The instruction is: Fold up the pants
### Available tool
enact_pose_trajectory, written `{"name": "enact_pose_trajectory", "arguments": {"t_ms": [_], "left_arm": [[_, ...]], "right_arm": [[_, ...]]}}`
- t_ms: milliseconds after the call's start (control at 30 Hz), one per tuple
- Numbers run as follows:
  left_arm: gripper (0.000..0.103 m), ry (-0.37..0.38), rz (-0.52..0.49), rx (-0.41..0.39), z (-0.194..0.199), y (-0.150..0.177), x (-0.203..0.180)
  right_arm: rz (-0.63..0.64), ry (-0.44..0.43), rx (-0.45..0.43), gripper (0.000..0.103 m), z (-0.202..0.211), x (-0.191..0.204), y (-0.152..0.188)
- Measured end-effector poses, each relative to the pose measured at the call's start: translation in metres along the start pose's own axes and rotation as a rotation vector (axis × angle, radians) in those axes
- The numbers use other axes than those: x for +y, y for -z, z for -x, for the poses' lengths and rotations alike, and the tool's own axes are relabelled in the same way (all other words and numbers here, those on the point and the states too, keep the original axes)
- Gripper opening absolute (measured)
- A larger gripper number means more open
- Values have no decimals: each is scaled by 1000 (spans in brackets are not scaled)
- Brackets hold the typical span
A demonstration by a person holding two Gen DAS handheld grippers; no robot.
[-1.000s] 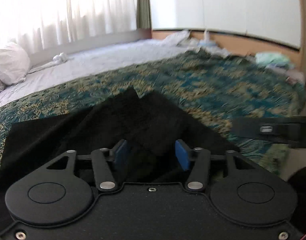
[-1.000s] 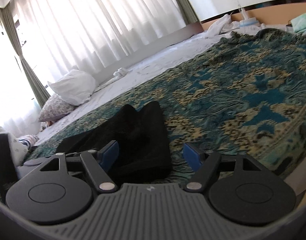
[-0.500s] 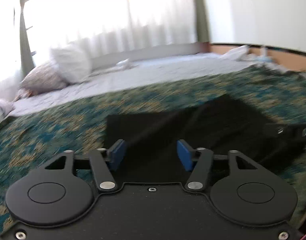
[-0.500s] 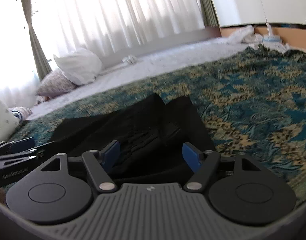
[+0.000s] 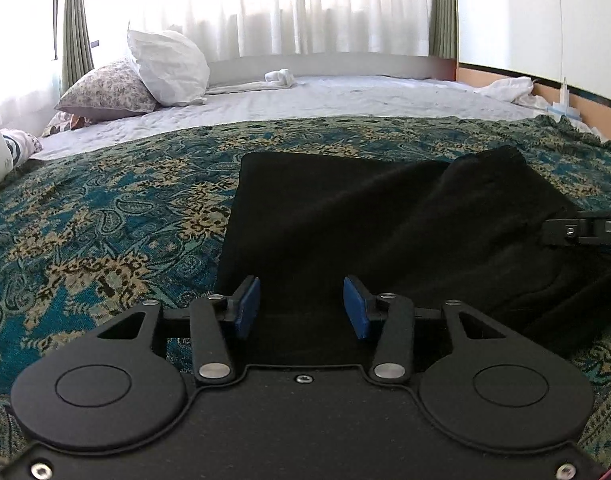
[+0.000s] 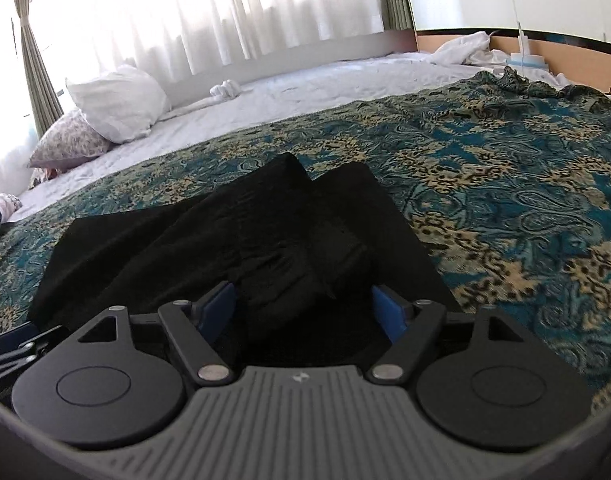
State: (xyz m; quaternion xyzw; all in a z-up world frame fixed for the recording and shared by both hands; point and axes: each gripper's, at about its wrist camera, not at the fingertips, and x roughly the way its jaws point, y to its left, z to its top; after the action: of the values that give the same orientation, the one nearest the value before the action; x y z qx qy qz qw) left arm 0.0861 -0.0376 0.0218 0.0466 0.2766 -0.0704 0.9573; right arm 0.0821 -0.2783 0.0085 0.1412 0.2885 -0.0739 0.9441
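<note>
On the patterned bedspread (image 5: 105, 216) lie the black pants (image 5: 345, 216), rumpled toward three o'clock. The left gripper (image 5: 301, 306) hovers at their six o'clock edge, jaws apart, just been closing, gripping nothing. The right gripper (image 6: 303, 312) gapes wide over the bunched cloth.

Window: sheer white curtains (image 5: 245, 4) at 12 o'clock, glowing with strong daylight
Drapes: green panels (image 5: 75, 28) at 10 and 1 o'clock
Wall: plain white (image 5: 545, 12) at 2 o'clock
Headboard: orange wood strip (image 6: 565, 50) at 2 o'clock
Bed: white sheet (image 5: 345, 96), paisley teal-and-tan bedspread (image 5: 105, 220) over the near half
Pillows: white pillow (image 5: 167, 68) on floral pillow (image 5: 105, 92), 10 o'clock
</note>
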Motion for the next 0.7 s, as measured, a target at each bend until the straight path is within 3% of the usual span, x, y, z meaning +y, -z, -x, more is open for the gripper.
{"name": "enact_pose_trajectory", "arguments": {"t_ms": [233,367,500,633,700], "left_arm": [[44,9,15,-12,2,2,-3],[45,20,27,-12,2,3,0],[44,47,44,4,9,-3,1],[44,108,77,-22,30,-7,2],[44,114,61,-24,34,-7,-1]], "right_arm": [[-4,-11,7,67,-9,0,-6],[3,-47,-10,44,-7,3,-6],[130,-12,-86,30,6,19,-4],[201,50,-223,28,32,25,1],[197,77,-211,27,33,18,6]]}}
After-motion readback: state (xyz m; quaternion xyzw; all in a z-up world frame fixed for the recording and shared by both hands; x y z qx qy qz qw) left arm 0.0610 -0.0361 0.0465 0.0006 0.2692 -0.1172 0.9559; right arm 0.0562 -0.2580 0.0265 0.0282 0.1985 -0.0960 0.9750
